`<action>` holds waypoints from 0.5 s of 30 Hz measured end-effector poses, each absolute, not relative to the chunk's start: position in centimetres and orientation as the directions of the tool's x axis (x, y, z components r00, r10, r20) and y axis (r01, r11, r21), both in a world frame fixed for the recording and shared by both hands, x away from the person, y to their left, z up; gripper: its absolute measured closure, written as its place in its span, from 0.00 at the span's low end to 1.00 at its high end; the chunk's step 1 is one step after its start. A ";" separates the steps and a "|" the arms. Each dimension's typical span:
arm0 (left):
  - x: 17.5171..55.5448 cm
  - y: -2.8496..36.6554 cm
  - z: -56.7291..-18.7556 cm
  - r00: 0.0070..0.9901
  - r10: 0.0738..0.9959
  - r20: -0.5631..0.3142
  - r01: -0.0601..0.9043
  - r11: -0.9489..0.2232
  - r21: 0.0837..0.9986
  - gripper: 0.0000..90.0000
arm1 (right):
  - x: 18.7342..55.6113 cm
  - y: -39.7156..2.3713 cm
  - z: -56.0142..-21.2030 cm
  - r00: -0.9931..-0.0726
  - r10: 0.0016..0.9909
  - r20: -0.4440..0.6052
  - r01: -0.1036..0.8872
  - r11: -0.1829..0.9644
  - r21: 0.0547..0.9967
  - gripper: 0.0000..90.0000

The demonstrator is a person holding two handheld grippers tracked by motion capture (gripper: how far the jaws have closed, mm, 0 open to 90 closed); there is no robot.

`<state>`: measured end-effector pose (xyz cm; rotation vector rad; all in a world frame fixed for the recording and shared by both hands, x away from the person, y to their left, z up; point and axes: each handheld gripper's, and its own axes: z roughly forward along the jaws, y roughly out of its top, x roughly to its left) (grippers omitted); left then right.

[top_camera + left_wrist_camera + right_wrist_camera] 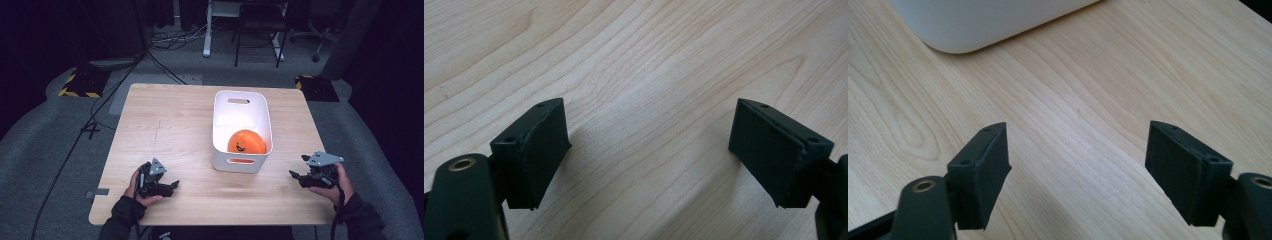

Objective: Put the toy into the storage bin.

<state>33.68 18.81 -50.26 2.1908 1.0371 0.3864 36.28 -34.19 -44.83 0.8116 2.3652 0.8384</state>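
The orange ball (pixel 246 142) lies inside the white bin (pixel 218 125) right of the table (pixel 165 125) centre, so placement appears complete. The left gripper (pixel 170 186) and right gripper (pixel 296 176) rest near the front corners, jaws wide apart, empty.

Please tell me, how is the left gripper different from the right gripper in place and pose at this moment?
The left gripper is at the table's near left part, in front of and left of the white bin; the right gripper is near the right edge, beside the bin. The left gripper's jaws point right, the right gripper's point left. The bin's wall shows ahead of the right gripper, bare wood ahead of the left. Both are open and hold nothing.
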 end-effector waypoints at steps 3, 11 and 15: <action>33.7 18.8 -50.3 0.638 0.770 -0.021 0.570 -0.454 0.685 0.18 | 36.1 -34.3 -45.0 -0.694 0.678 -0.241 0.371 0.624 0.687 0.29; 33.7 18.8 -50.3 0.639 0.769 -0.020 0.570 -0.455 0.684 0.18 | 35.7 -35.2 -45.7 -0.690 0.685 -0.233 0.392 0.625 0.676 0.28; 33.7 18.8 -50.3 0.639 0.769 -0.019 0.569 -0.457 0.684 0.18 | 35.4 -35.6 -46.1 -0.687 0.693 -0.218 0.405 0.614 0.677 0.27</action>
